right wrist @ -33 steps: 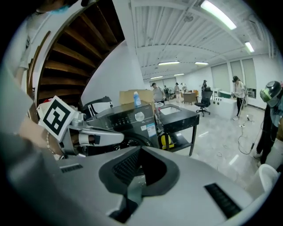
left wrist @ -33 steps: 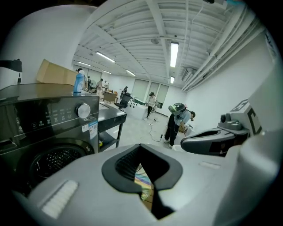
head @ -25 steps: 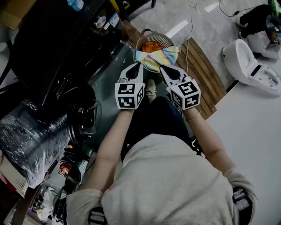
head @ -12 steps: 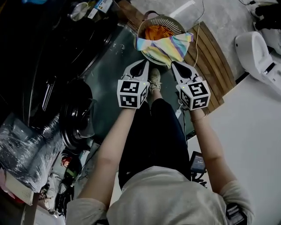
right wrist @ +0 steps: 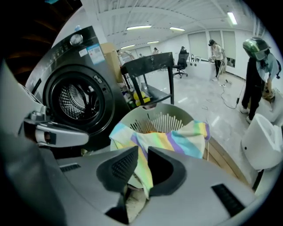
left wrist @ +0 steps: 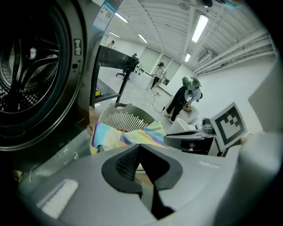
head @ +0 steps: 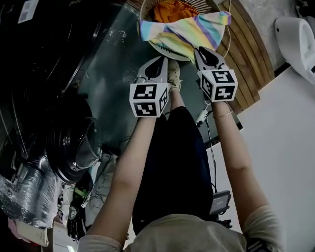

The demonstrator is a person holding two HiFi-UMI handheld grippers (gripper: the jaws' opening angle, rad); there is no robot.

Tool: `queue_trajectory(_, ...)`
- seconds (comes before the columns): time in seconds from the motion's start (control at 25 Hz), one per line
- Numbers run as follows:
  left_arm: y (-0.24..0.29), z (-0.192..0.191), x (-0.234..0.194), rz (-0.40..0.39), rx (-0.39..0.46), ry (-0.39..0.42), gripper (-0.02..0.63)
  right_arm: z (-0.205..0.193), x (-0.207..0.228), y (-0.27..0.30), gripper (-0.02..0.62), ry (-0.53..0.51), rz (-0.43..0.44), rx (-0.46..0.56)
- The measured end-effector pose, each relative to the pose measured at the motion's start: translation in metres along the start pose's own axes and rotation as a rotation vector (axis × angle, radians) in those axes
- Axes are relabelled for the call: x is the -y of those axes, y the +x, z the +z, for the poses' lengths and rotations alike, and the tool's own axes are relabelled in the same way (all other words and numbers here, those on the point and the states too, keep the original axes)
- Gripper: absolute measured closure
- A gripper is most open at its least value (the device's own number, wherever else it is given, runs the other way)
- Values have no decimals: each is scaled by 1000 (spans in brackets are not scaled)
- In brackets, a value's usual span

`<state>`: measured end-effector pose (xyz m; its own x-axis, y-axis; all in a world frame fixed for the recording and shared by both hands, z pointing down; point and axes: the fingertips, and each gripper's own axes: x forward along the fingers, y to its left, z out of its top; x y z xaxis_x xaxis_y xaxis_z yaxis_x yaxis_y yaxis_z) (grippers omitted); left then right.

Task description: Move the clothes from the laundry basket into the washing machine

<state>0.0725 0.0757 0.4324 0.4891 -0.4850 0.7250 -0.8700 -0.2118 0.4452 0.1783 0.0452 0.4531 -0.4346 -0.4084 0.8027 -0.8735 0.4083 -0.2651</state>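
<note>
Left tool (head: 161,59): a white two-jaw unit with dark ribbed pads and a marker cube, held in the operator's left hand. Its jaws are fully together, with nothing between them. The tip sits just short of the near rim of the pale, round, slatted plastic laundry basket (right wrist: 179,114).

Right tool (head: 201,50): same construction, held in the operator's right hand. Its jaws stand a narrow slit apart and have just been opening slightly. The rainbow-striped cloth (head: 184,32) shows through the slit. It cannot be determined whether the cloth lies between the pads or just beyond them. The pads are not seen pressing on it.

Both tools point forward and down toward the basket, side by side. The operator's pale shoe (head: 173,74) rests on the floor between them.

Task item location: the rainbow-striped cloth is draped over the near rim of the basket and hangs down its outer wall. An orange garment (head: 170,9) lies inside the basket behind it.

Dark front-loading washing machine (right wrist: 95,57): stands on the operator's left, next to the basket. Its round glass door (head: 74,147) is swung open, exposing the perforated metal drum (right wrist: 73,99).

Brown wooden slatted board (head: 248,54): lies on the floor at the basket's right side.
</note>
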Motion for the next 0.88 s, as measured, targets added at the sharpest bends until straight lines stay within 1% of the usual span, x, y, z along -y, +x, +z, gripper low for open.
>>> queue_trajectory(0.04,9,-4,-2,-3,-1,1,597,-7,6,13,533,-22,-1,-22)
queue_trajectory(0.08,16,-7,-5,-5,0,6,597,-12,10,25,441,-51,-1,-48)
queue_trajectory(0.12,23,-9,-7,-7,2,13,596,-16,14,36,411,-86,-4,-71)
queue_trajectory(0.28,40,-14,-17,-7,-3,35,597,-25,28,71,410,-257,-43,-185)
queue_trajectory(0.4,48,-11,-20,-5,-5,48,597,-36,33,91,405,-344,-47,-289)
queue_trajectory(0.44,50,-10,-21,-4,-5,54,597,-40,35,96,407,-364,-51,-318)
queue_trajectory(0.48,51,-9,-21,-2,-5,58,595,-43,37,99,421,-382,-60,-340)
queue_trajectory(0.52,53,-8,-22,0,-7,60,595,-44,40,100,481,-395,-70,-349)
queue_trajectory(0.56,55,-7,-22,2,-10,63,595,-43,41,100,566,-396,-75,-346)
queue_trajectory(0.6,56,-7,-22,1,-12,67,595,-40,41,99,581,-378,-68,-333)
queue_trajectory(0.72,54,0,-15,-38,0,83,592,-19,30,82,583,-255,-3,-247)
queue_trajectory(0.76,52,3,-10,-56,14,80,578,-10,25,72,583,-222,16,-213)
queue_trajectory(0.8,49,8,-5,-76,27,71,481,-1,21,61,583,-198,30,-182)
queue_trajectory(0.84,47,12,1,-98,36,62,345,8,17,49,583,-180,42,-155)
queue_trajectory(0.88,45,16,6,-118,39,61,313,15,13,37,583,-163,53,-129)
